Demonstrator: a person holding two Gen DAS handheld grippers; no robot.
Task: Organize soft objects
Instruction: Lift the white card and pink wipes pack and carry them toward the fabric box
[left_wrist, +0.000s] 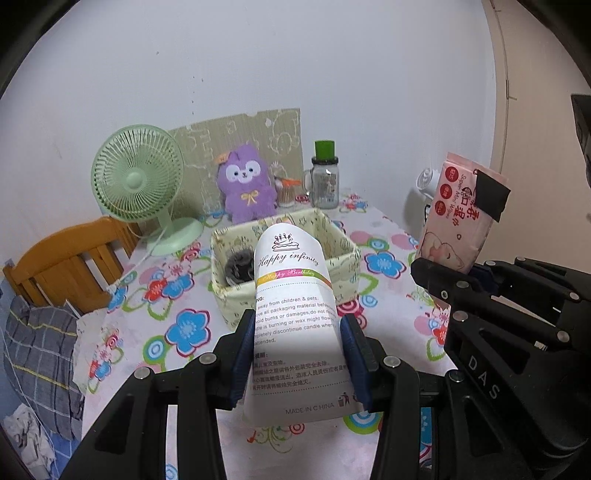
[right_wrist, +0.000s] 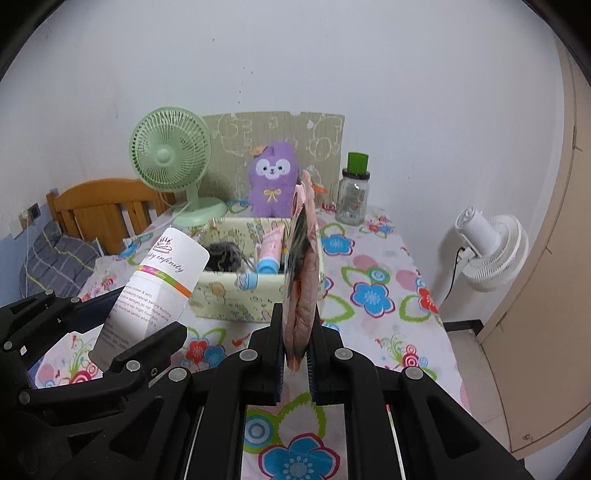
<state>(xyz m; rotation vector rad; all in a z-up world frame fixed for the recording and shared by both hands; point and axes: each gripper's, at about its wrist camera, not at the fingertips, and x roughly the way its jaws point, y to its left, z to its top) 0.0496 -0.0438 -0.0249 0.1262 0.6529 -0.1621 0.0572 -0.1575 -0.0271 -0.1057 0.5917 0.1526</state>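
Observation:
My left gripper is shut on a white soft packet printed "Happy Birthday", held up over the floral tablecloth in front of a pale yellow fabric box. In the right wrist view the same packet shows at the left. My right gripper is shut on a pink wet-wipes pack, held edge-on and upright just before the box. Inside the box lie a dark fuzzy item and a pink tube. A purple plush toy sits behind the box.
A green desk fan stands at the back left and a glass jar with a green lid at the back right. A wooden bed frame borders the table's left side. A white fan stands off the right edge.

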